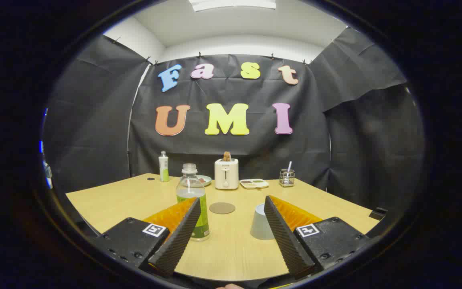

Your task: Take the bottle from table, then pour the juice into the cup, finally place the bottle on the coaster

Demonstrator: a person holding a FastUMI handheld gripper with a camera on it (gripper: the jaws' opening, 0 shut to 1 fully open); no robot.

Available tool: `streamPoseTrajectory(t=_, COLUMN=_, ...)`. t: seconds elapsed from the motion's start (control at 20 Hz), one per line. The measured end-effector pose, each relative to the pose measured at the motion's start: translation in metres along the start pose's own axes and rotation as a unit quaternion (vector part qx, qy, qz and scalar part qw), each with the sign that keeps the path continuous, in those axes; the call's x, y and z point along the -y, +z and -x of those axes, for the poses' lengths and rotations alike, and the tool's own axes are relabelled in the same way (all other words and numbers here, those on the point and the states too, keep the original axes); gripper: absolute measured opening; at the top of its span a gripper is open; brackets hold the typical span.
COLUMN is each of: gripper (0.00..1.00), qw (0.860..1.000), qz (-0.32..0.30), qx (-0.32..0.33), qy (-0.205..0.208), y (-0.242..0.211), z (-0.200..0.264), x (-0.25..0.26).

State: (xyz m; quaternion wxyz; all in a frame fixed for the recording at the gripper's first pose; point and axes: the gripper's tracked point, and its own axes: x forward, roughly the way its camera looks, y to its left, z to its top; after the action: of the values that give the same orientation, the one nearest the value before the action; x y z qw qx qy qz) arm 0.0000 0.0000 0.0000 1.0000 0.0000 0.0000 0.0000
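Gripper view: the gripper (231,237) hangs over the near edge of a pale wooden table (114,200), its two ribbed black fingers (177,241) spread wide apart and holding nothing.

The bottle (193,200) stands upright on the table, just beyond the left finger's tip, which overlaps its lower left side in the picture; whether they touch cannot be told. The bottle is clear plastic with no cap on its neck, a green label round its lower half, and pale liquid filling roughly the lower part.

The cup (261,222), a light grey tumbler, sits mouth-down on the table, just inside the right finger's tip and partly hidden by it.

The coaster (222,208), a flat brown disc, lies between bottle and cup, a little farther away than both, in the open gap ahead of the fingers.

Along the far edge of the table, from left to right: a small white and green bottle (163,166), a plate (205,180) partly behind the bottle, a white toaster (226,173) with a slice of bread sticking up, a shallow tray (254,183), and a wire holder (286,178) with a white utensil in it.
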Motion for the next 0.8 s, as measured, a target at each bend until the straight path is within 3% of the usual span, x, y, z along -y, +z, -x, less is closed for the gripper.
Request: streamPoseTrajectory(t=0.8, gripper=1.0, qw=1.0, qz=0.014, qx=-0.003, qy=-0.001, y=-0.014, z=-0.008, x=-0.011)
